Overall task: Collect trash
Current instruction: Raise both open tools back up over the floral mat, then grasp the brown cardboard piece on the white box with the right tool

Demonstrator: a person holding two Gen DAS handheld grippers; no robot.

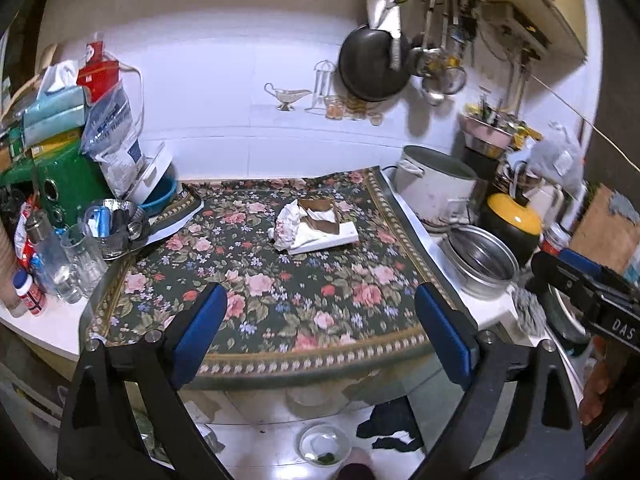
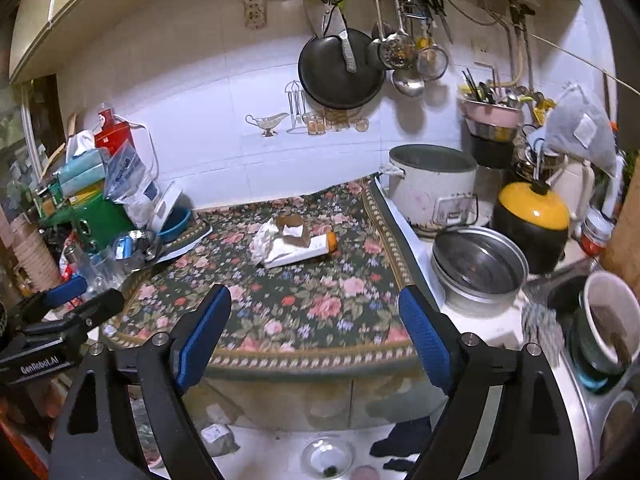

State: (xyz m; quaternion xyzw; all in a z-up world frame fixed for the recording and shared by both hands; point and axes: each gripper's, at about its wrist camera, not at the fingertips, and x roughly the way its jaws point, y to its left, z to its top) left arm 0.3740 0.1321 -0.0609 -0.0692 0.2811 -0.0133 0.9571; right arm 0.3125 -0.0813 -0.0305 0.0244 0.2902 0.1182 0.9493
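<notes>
A small heap of trash lies mid-way back on the floral cloth [image 1: 352, 272]: crumpled white paper [image 1: 286, 226], a torn brown cardboard piece [image 1: 320, 216] and a flat white box [image 1: 336, 240]. The right wrist view shows the same heap [image 2: 292, 240] on the cloth [image 2: 320, 304]. My left gripper [image 1: 320, 312] is open above the cloth's front edge, well short of the heap, nothing between its blue pads [image 1: 200, 332]. My right gripper [image 2: 316, 312] is open and empty too, level with it. Each gripper shows at the edge of the other's view: right [image 1: 580, 284], left [image 2: 68, 300].
Right of the cloth stand a white pot [image 1: 436, 188], a steel bowl [image 1: 482, 262] and a yellow-lidded pot [image 1: 514, 220]. Glasses [image 1: 80, 256], a utensil cup [image 1: 114, 226] and a green container [image 1: 68, 184] crowd the left. On the floor below lie a glass bowl [image 1: 324, 444] and dark cloth [image 1: 394, 424].
</notes>
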